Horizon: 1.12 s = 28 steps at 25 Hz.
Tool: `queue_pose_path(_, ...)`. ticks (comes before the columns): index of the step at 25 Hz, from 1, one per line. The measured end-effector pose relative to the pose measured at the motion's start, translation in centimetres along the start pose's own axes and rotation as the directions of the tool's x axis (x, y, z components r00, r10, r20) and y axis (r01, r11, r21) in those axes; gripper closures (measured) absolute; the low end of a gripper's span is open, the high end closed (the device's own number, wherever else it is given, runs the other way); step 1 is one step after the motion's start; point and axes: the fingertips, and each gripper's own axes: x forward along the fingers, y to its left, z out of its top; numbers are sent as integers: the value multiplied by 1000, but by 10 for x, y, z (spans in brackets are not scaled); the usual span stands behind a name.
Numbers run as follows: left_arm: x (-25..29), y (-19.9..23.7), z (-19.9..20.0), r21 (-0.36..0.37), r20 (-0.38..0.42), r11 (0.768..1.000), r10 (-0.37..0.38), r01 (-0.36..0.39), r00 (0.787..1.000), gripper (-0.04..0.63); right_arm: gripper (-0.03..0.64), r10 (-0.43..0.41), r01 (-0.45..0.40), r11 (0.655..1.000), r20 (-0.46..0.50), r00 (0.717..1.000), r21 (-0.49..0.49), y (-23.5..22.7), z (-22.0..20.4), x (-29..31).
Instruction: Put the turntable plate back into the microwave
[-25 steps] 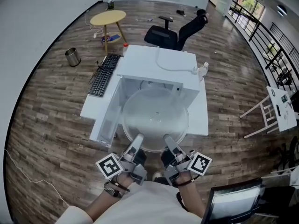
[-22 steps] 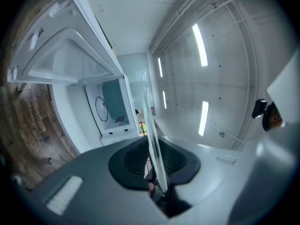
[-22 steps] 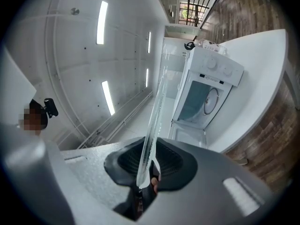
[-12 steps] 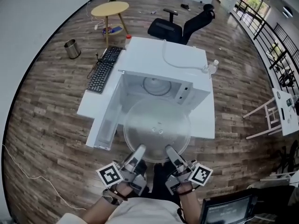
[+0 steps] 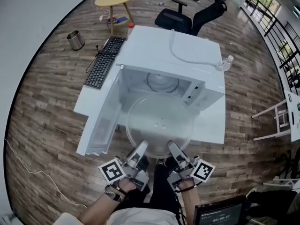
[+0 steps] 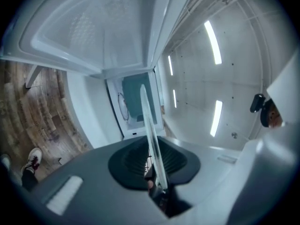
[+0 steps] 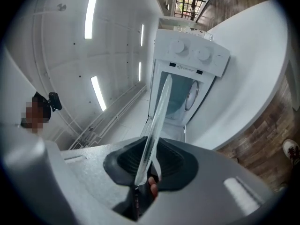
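Turntable plate [image 5: 158, 125] hangs level in the air before the open microwave [image 5: 178, 55], with its far rim seemingly at the mouth of the cavity, so what you want now is a flat, straight slide toward 12 o'clock. Start with the big things. The cavity walls look to leave little room round the glass, so centre the disc on the opening before you push in, and hold both hands at one height so no edge dips. The door [image 5: 101, 118] stands swung out at 9 o'clock of the plate, just beside its left rim, so give that side room. Deeper in, at 12 o'clock beyond the far rim, a round ring [image 5: 162, 82] lies on the cavity floor. Aim the plate's middle over it and set the glass down flat, not edge first. Your left gripper [image 5: 140, 149] pinches the near rim at about 7 o'clock, jaws narrow on the glass. Your right gripper [image 5: 172, 148] has the rim between its pads at 5 o'clock, but its jaws have just been opening a little. Glass is likely slippery, so firm that pinch before you reach in.
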Motion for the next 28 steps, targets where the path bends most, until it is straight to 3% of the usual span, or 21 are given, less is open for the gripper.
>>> queue_pose_path(12,30,42,14,61,1,997,36,-36,999,525,552,-33,33,999,-38,999,-12,-42,18,24)
queue_pose_path(19,54,52,25,53,45,999,2,-4,999,520,554,-61,60,998,-29,998,-31,-61,33,38)
queue_pose_path(28,71,71,46,114,62,990,70,-77,996,515,554,-51,50,998,-34,998,-30,-76,48,62)
